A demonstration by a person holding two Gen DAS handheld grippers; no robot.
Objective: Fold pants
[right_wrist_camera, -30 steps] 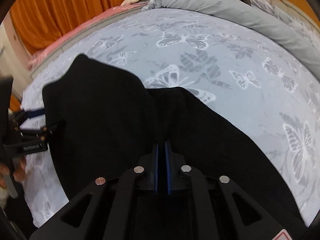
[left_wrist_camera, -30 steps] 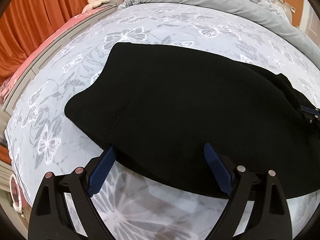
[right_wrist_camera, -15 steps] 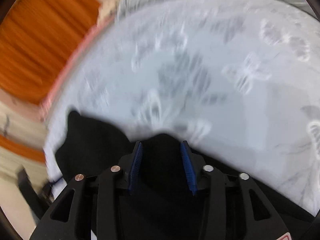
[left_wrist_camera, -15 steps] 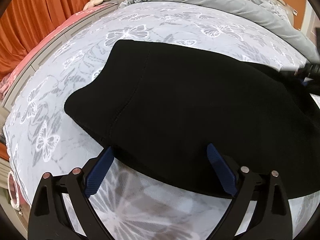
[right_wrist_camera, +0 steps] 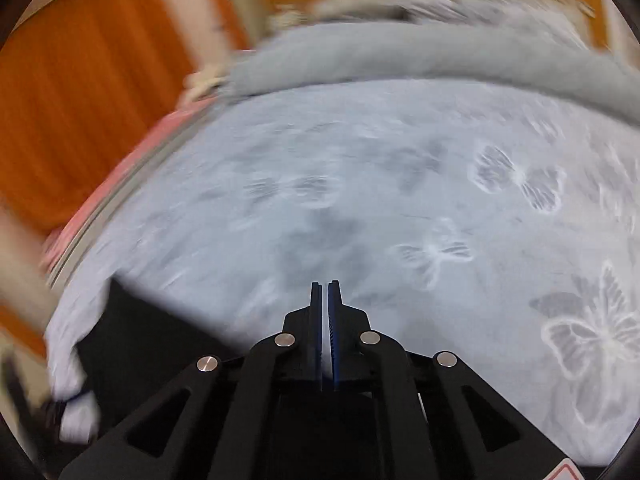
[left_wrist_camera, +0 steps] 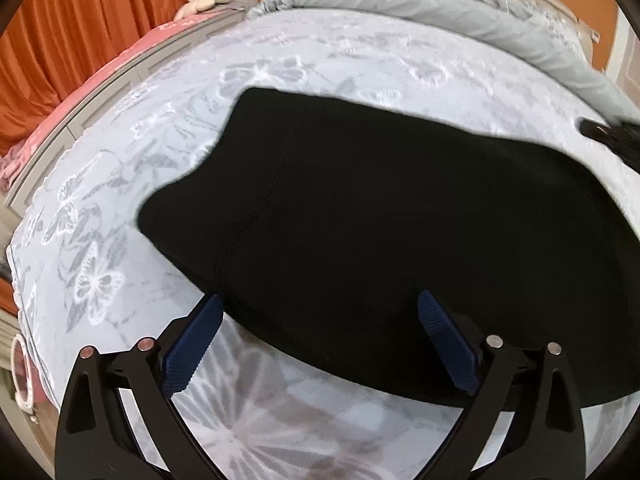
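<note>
Left gripper [left_wrist_camera: 320,316] hovers with blue-padded jaws spread wide at the near edge of folded black fabric pants [left_wrist_camera: 384,232], lying on a pale butterfly-print bedsheet [left_wrist_camera: 100,248]. Right gripper [right_wrist_camera: 325,292], jaws pressed together and grasping nothing, hangs over bare sheet.

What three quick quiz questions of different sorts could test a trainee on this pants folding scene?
1. True or false: the left tool is open, its blue pads at the near edge of the black pants.
2. What pattern is on the pale bedsheet?
A. stripes
B. butterflies
C. dots
3. Fill in: the right tool is ____, with no cloth between its pads.

Key: 1 true; 2 B; 3 shut.
</note>
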